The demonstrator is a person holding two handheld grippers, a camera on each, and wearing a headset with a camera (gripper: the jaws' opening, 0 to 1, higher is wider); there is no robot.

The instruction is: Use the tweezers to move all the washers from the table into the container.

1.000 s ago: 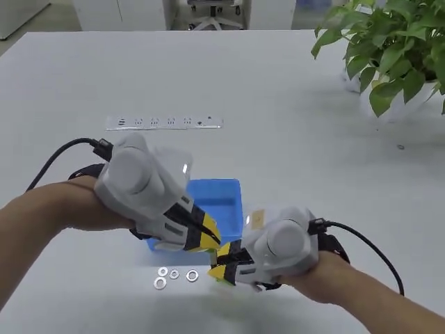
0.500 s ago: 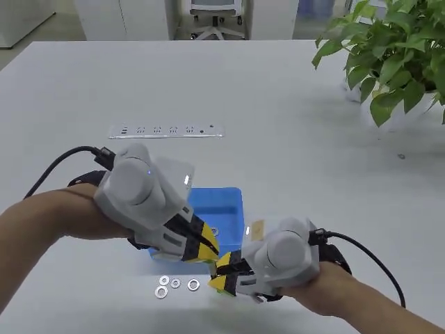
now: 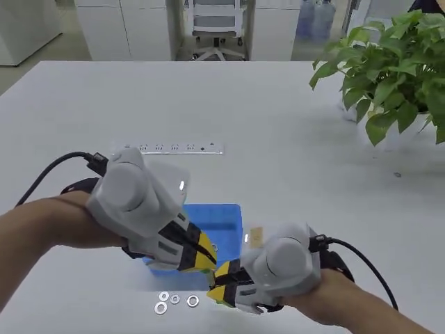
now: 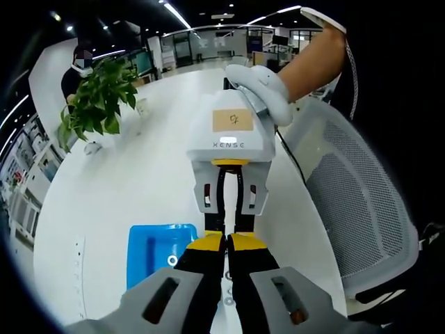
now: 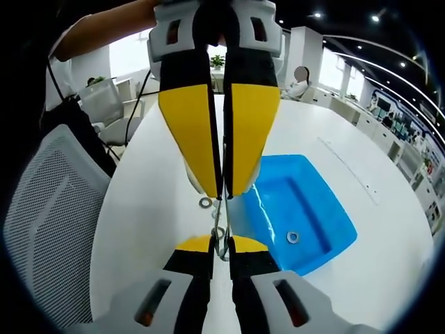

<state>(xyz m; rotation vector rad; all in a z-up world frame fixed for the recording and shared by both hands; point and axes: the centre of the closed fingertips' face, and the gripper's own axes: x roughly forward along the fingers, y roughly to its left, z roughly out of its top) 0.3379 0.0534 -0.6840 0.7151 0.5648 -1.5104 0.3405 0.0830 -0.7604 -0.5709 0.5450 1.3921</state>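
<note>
Your right tool (image 5: 222, 245) is clenched on the tweezers (image 5: 220, 223), and your left tool (image 4: 227, 240), nose to nose with it, looks clamped on them too. Squeeze evenly and lower the tips onto one of the washers (image 3: 175, 300) lying just off the tools' tips, on the near side of the blue container (image 3: 224, 221). Both wrists angle inward, low over the table (image 3: 278, 139).

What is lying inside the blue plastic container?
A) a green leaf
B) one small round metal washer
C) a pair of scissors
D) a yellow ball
B: the right gripper view shows a small round silver metal washer lying on the floor of the blue plastic container.
</note>
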